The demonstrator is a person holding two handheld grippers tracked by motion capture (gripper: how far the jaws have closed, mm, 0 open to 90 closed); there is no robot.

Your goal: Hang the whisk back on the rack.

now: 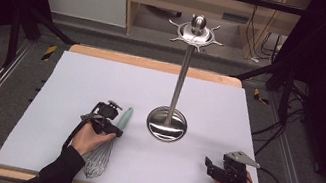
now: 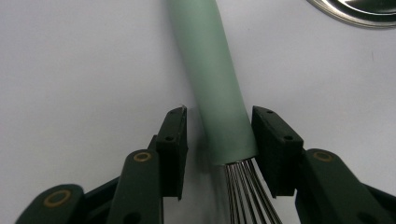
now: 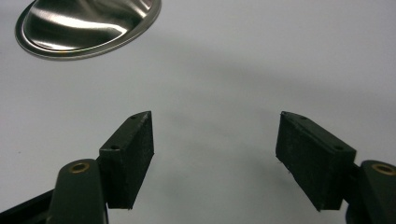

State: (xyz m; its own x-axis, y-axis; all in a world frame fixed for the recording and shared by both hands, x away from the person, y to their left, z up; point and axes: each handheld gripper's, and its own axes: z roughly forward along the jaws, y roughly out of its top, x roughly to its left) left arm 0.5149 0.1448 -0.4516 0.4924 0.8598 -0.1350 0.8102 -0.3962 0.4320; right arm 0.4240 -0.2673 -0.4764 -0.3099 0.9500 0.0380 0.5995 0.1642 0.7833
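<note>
Lying flat on the white mat (image 1: pixel 76 81) near its front-left corner is the whisk (image 1: pixel 108 145), mint green handle (image 2: pixel 212 88) pointing toward the far edge and the wire loops toward me. My left gripper (image 1: pixel 109 124) is down over the spot where the handle meets the wires. In the left gripper view the handle sits between my two jaws; the right pad looks like it's touching or almost touching the handle, and there's a slim gap on the left side, so I'm not clamped on it, more like straddling it. My left hand (image 1: pixel 89 139) is partly over the wire end in the high view.

Just to the right of the handle tip, about mid-mat, stands the steel utensil stand (image 1: pixel 181 74): round shiny base (image 1: pixel 166 124), a tall post, and a ring of hooks on top. The base edge peeks into the top right corner of the left gripper view.

My right gripper (image 1: pixel 211 167) is over by the front-right corner of the mat, well apart from the whisk, jaws spread wide with nothing but bare mat between them. The stand's base shows at the upper left of the right gripper view.
</note>
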